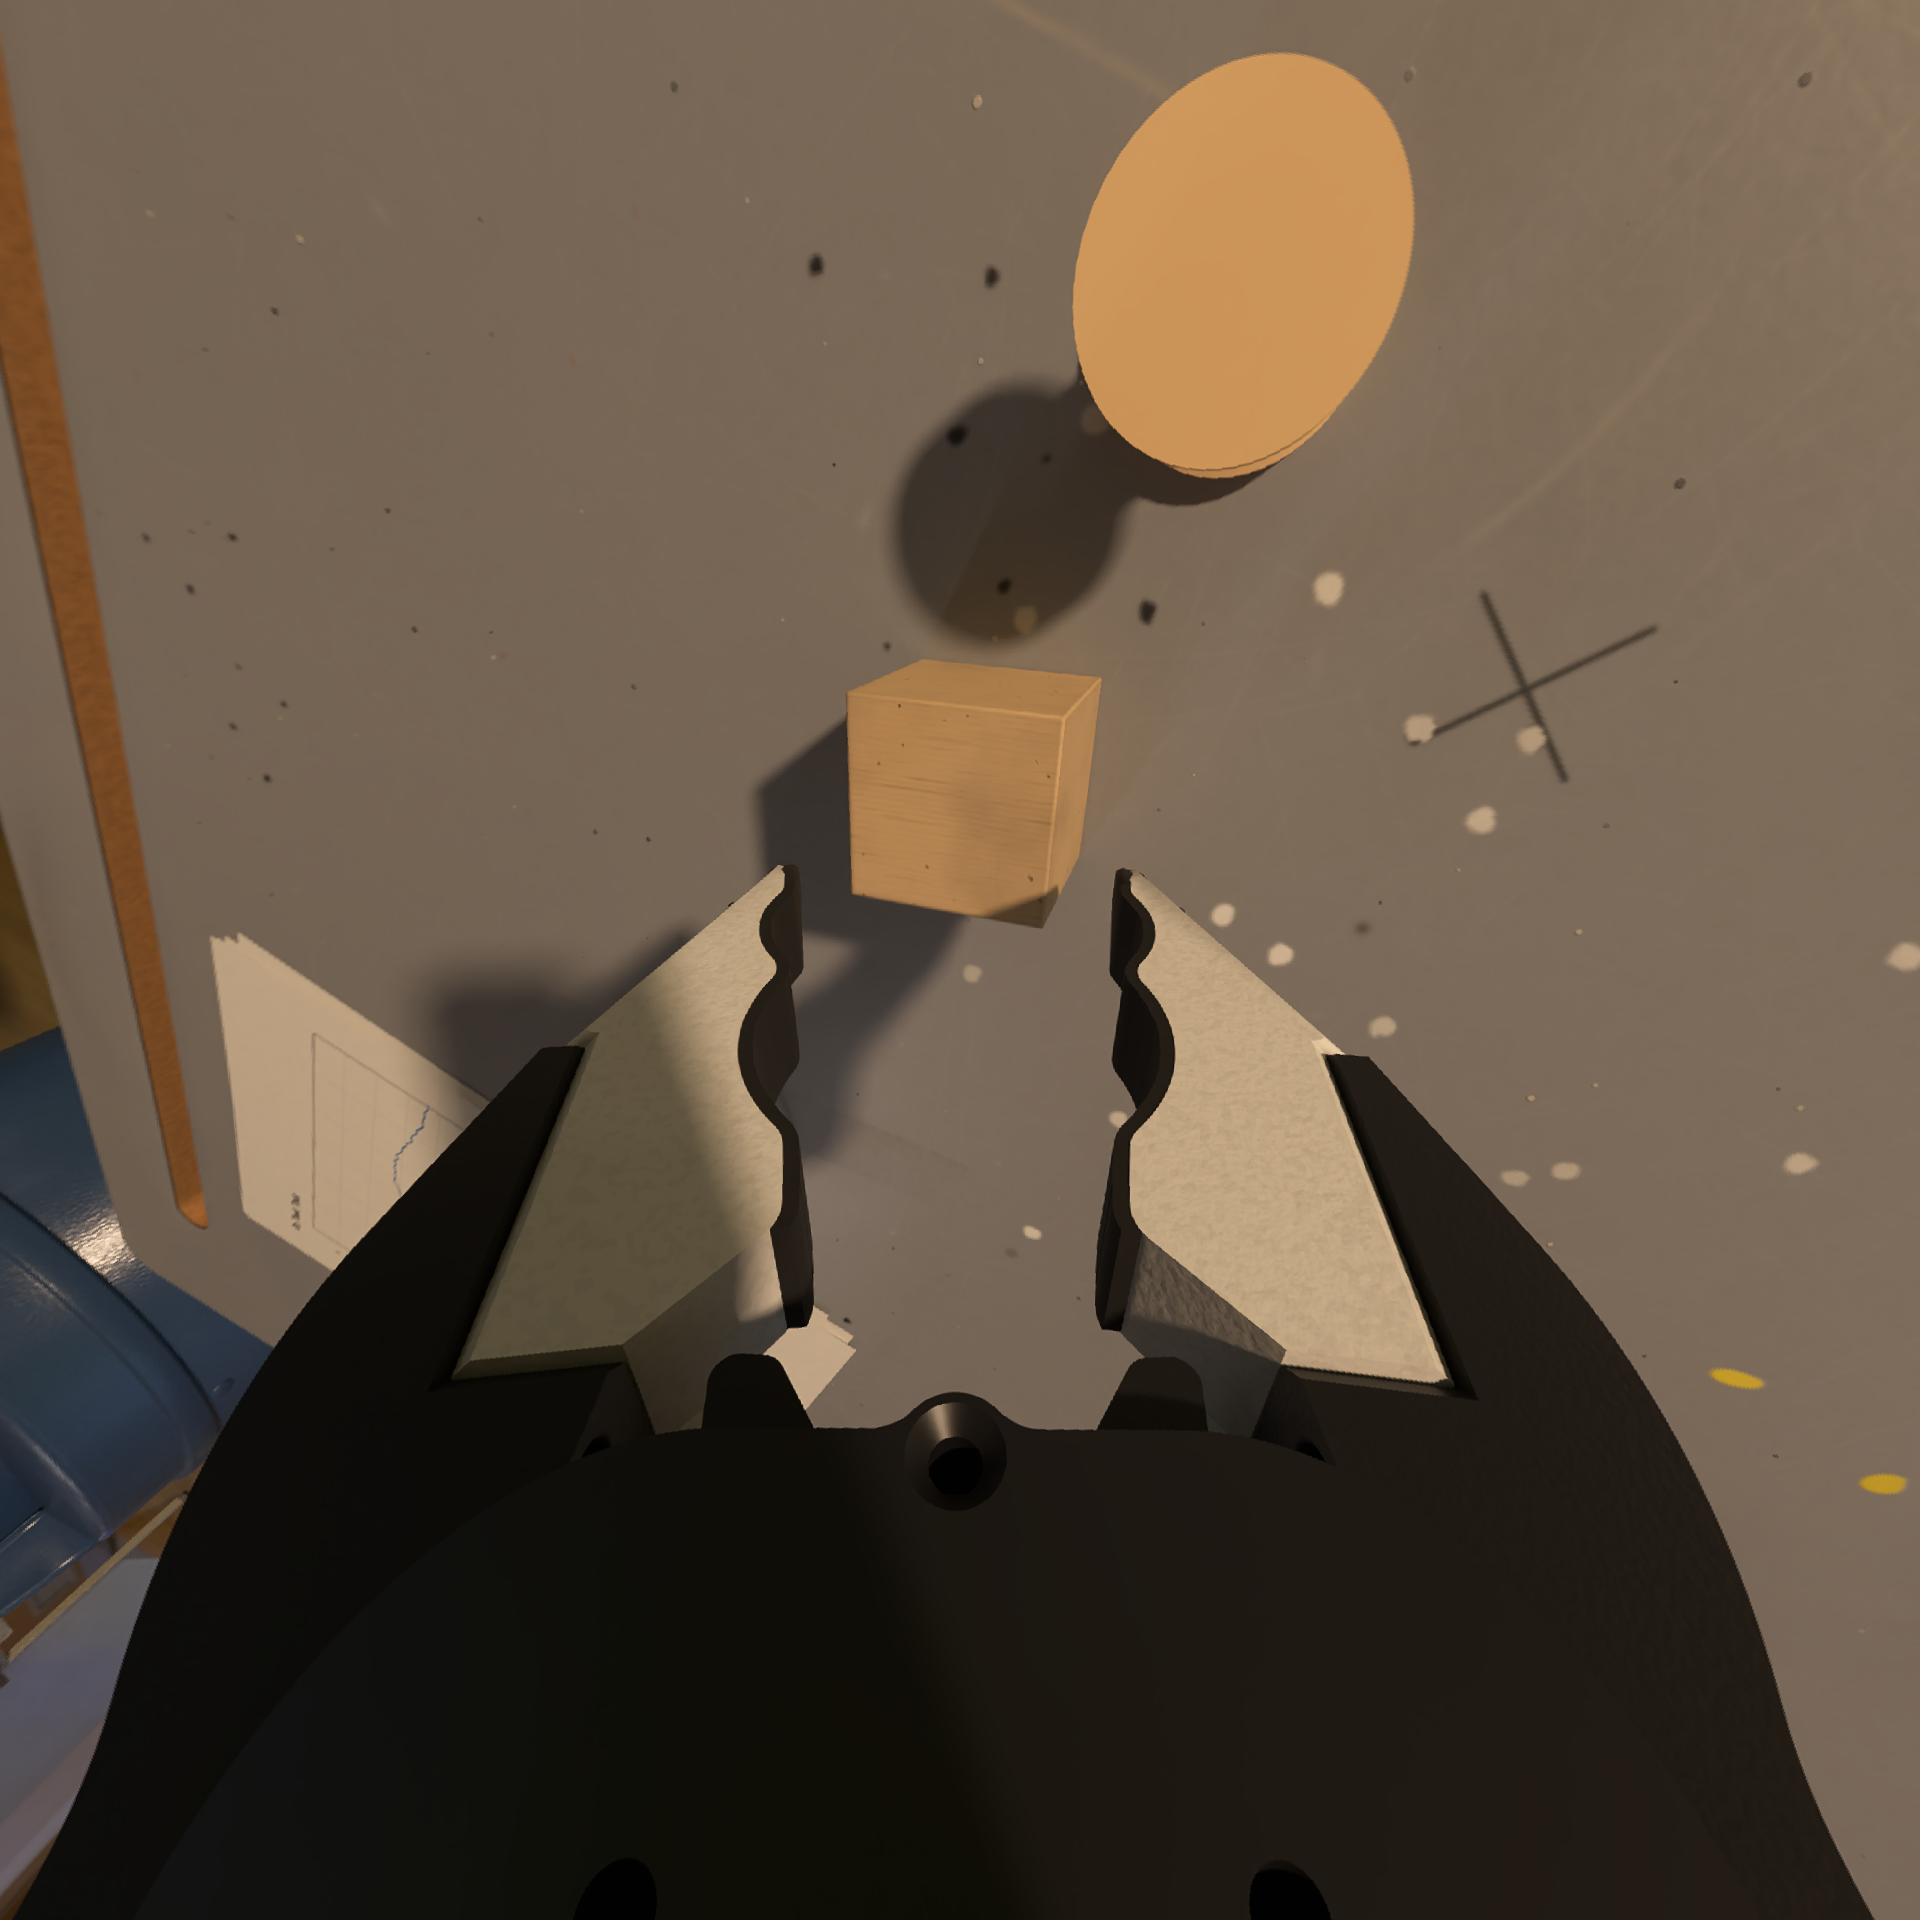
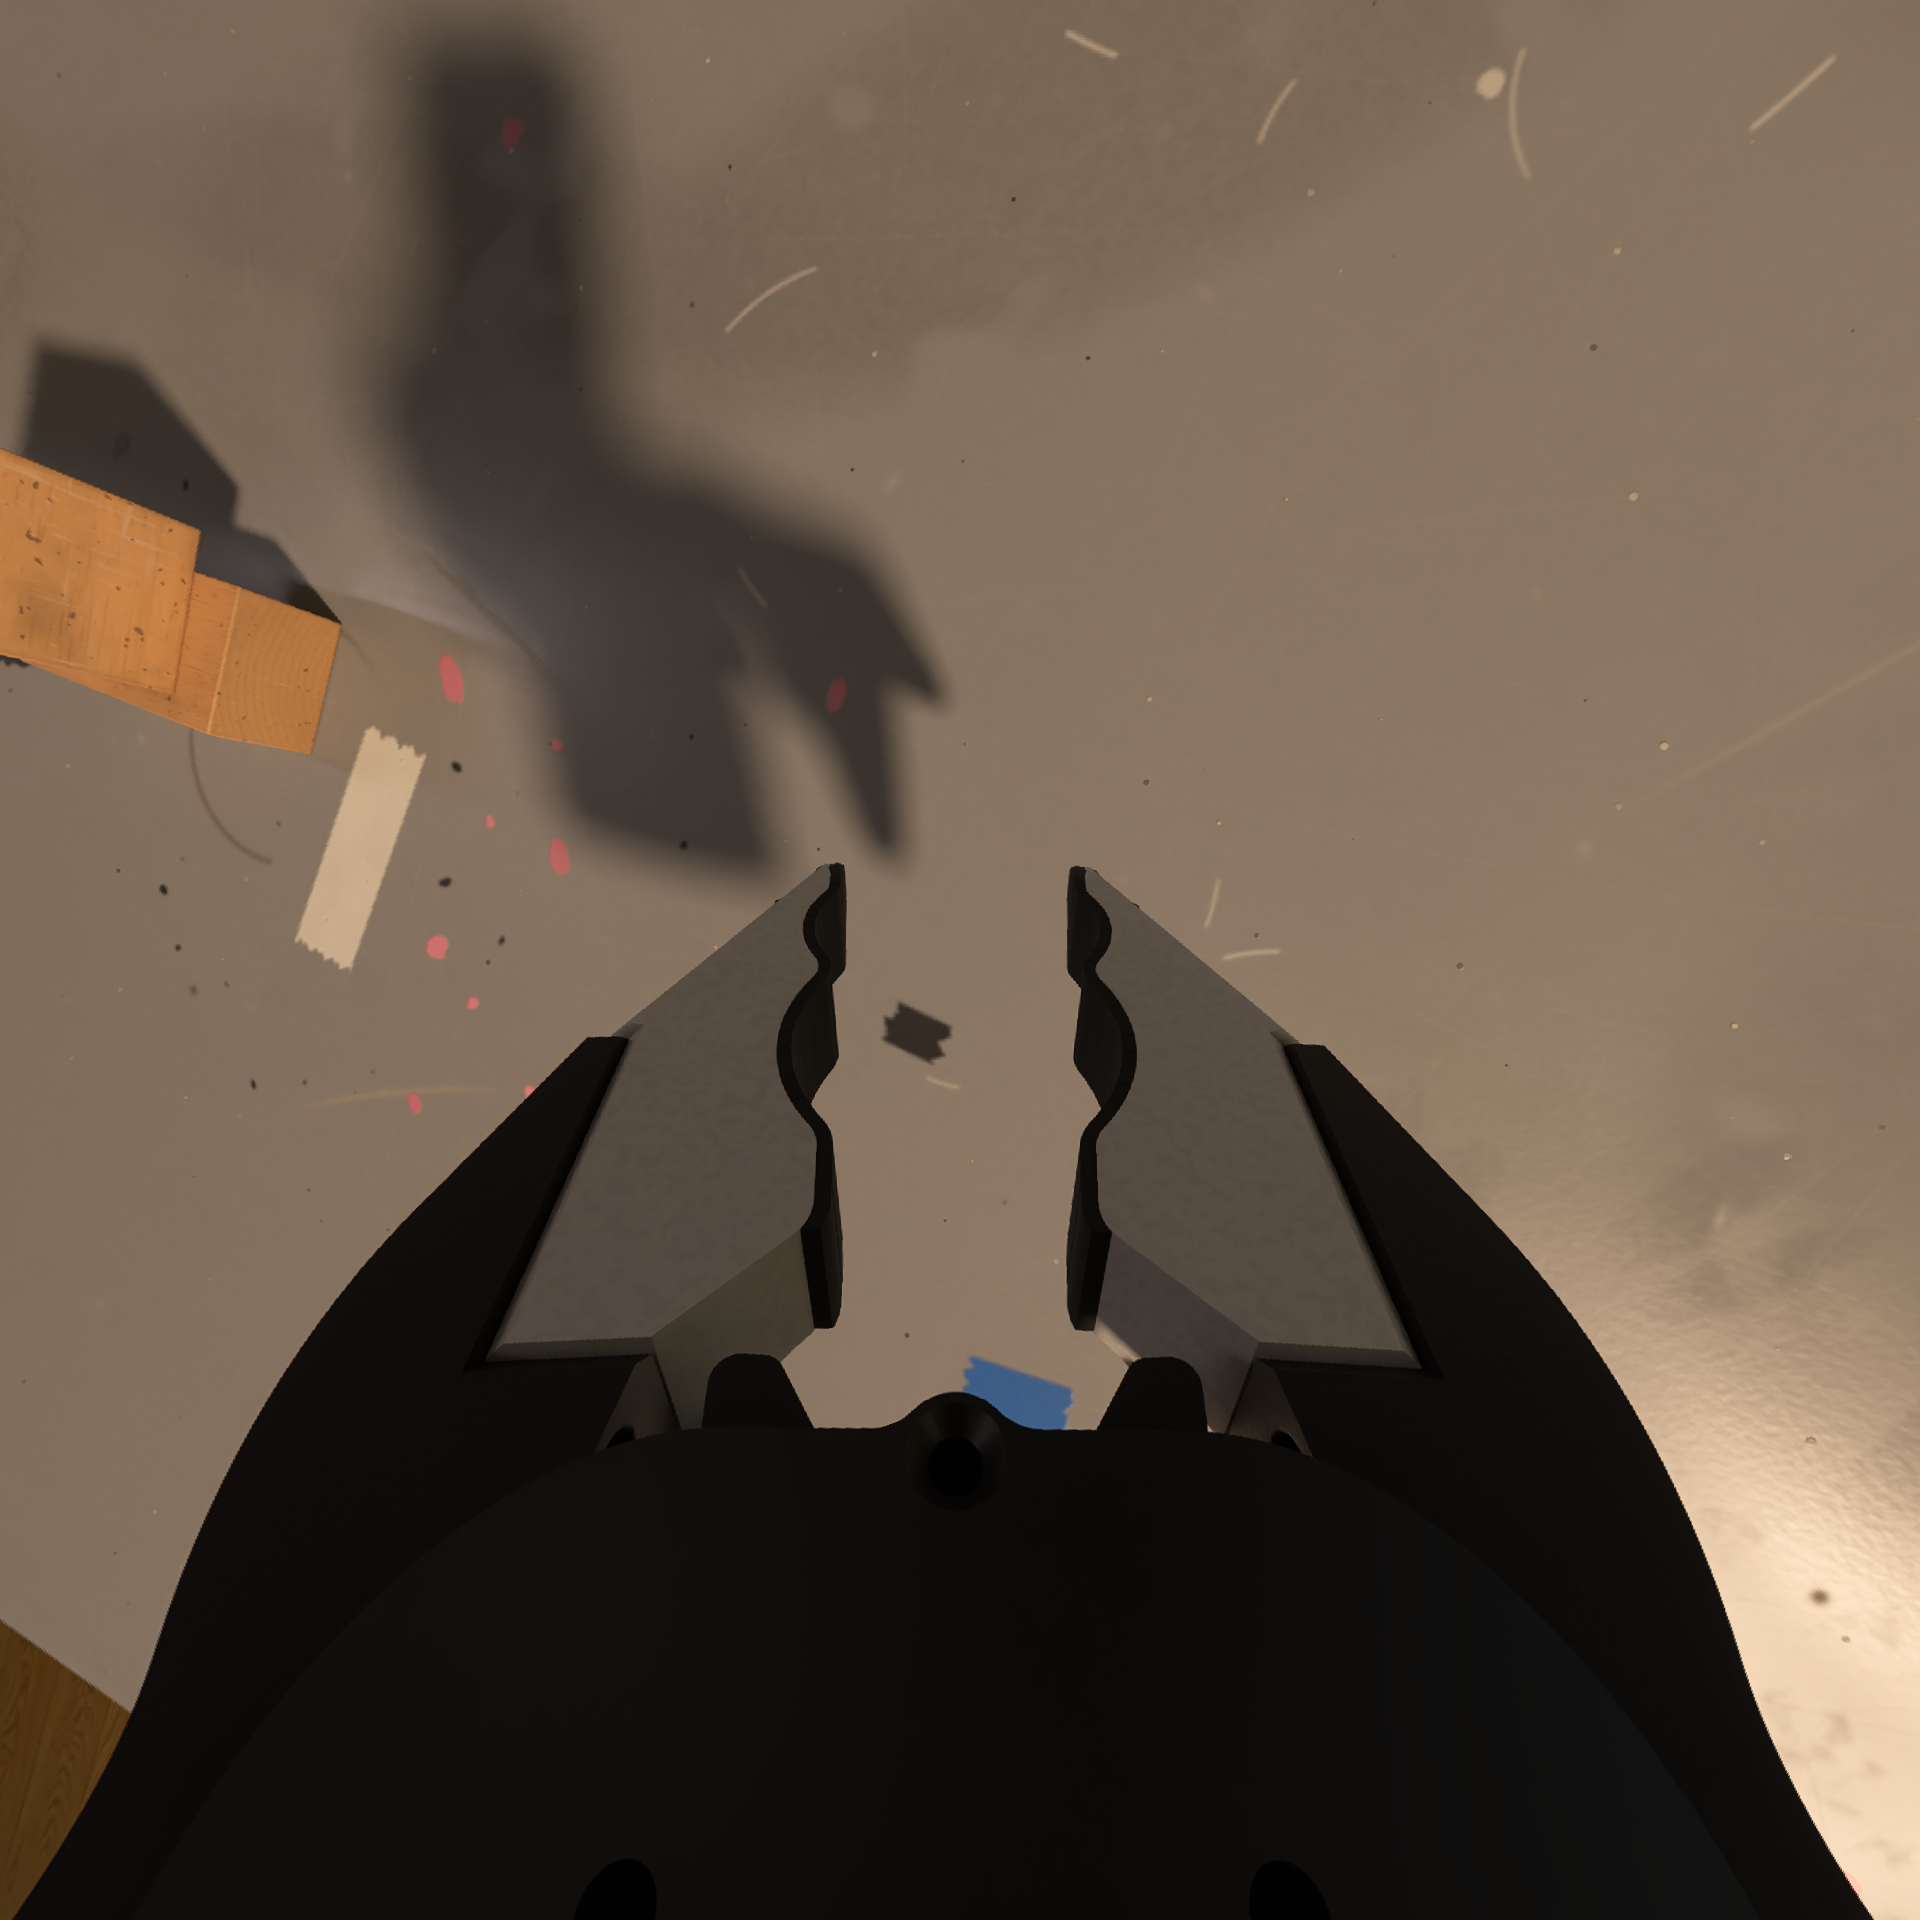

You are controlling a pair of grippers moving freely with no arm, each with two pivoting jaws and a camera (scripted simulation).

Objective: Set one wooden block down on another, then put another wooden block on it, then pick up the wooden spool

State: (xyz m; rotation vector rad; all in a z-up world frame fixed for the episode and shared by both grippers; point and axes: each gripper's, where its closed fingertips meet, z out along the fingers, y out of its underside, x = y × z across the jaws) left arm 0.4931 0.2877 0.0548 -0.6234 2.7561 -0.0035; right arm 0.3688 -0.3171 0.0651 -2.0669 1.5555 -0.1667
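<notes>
In the left wrist view a light wooden block (image 1: 961, 790) stands on the grey table, just beyond my left gripper (image 1: 956, 883), which is open and empty above it. Farther off stands the wooden spool (image 1: 1242, 260), seen end-on as a round tan disc. In the right wrist view two wooden blocks sit at the left edge, one (image 2: 88, 577) stacked on the other (image 2: 260, 670). My right gripper (image 2: 956, 883) is open and empty over bare table, well right of the stack.
A sheet of paper (image 1: 312, 1101) lies left of my left gripper, by an orange strip (image 1: 94, 727) and a blue object (image 1: 73, 1371) at the table's edge. A black cross mark (image 1: 1527, 686) lies to the right. A strip of white tape (image 2: 358, 847) lies below the stack.
</notes>
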